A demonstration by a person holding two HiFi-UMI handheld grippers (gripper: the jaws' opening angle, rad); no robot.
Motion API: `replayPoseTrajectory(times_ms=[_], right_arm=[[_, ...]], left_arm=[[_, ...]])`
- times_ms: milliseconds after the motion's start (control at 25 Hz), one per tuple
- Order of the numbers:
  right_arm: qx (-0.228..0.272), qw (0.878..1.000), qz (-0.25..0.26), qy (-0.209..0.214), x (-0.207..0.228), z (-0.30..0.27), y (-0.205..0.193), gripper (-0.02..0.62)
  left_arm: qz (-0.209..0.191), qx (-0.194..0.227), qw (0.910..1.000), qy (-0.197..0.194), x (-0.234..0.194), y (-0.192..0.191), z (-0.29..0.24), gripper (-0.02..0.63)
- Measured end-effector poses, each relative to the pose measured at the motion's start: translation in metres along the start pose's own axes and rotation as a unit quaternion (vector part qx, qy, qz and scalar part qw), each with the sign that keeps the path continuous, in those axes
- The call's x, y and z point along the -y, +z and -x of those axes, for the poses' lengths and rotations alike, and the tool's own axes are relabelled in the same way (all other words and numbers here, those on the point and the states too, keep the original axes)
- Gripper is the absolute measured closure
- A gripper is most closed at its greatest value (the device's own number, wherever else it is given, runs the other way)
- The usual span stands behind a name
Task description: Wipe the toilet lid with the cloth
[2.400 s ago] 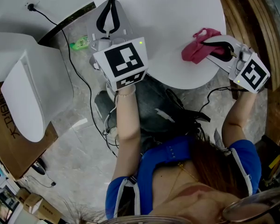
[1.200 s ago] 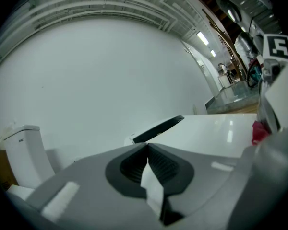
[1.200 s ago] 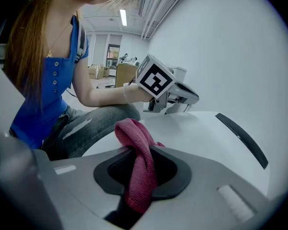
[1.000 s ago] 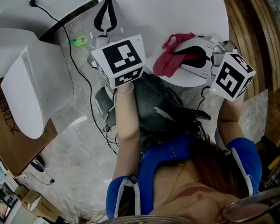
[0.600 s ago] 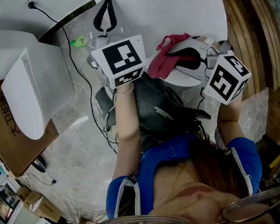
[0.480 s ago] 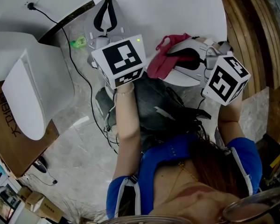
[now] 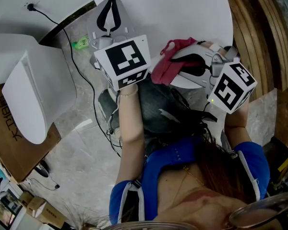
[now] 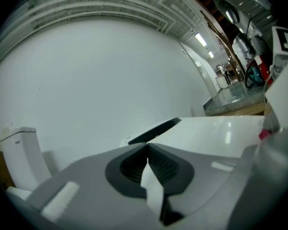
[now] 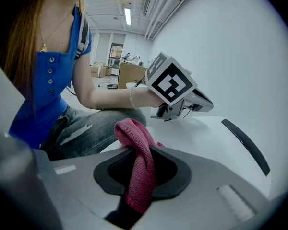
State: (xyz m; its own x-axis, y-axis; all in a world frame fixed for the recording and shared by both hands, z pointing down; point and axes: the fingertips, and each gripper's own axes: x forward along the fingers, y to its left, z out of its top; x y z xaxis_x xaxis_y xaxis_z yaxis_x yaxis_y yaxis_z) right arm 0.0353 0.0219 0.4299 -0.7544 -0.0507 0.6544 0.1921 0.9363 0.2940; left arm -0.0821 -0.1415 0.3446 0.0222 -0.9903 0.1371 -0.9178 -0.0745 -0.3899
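While the right gripper [image 7: 182, 62] is closed on the red cloth [image 7: 164, 67], the cloth sits at the lower edge of the white toilet lid [image 7: 182, 8], centre right of the head view. Part of the cloth overhangs the person's jeans-clad leg [image 7: 158, 104]. In the right gripper view, the cloth runs through the jaw gap and bunches above the tips.

The left gripper [image 7: 111, 8] is at upper centre-left, over the lid's left edge, its jaws pressed together with nothing between them. Whether it touches the lid cannot be determined.

Left of the lid, a green bottle [image 7: 81, 43] and a black cable [image 7: 78, 73] lie on the grey floor [image 7: 81, 166]. A white fixture [image 7: 36, 80] occupies the left edge, with a cardboard box [image 7: 5, 128] below it.
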Motion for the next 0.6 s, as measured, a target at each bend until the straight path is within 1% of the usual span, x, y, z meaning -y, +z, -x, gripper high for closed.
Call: replayPoseTrajectory(times_ms=[440,600], right_arm=[[0.008,1.0,0.006,0.013,-0.024,0.008,-0.003,0.522],[0.009,1.0,0.0,0.017,-0.031,0.014,-0.008,0.52]], left_arm=[[-0.005,0.001,1.0,-0.004,0.005,0.001,0.0,0.603],[-0.003,0.0,1.0,-0.004,0.004,0.0,0.0,0.603]])
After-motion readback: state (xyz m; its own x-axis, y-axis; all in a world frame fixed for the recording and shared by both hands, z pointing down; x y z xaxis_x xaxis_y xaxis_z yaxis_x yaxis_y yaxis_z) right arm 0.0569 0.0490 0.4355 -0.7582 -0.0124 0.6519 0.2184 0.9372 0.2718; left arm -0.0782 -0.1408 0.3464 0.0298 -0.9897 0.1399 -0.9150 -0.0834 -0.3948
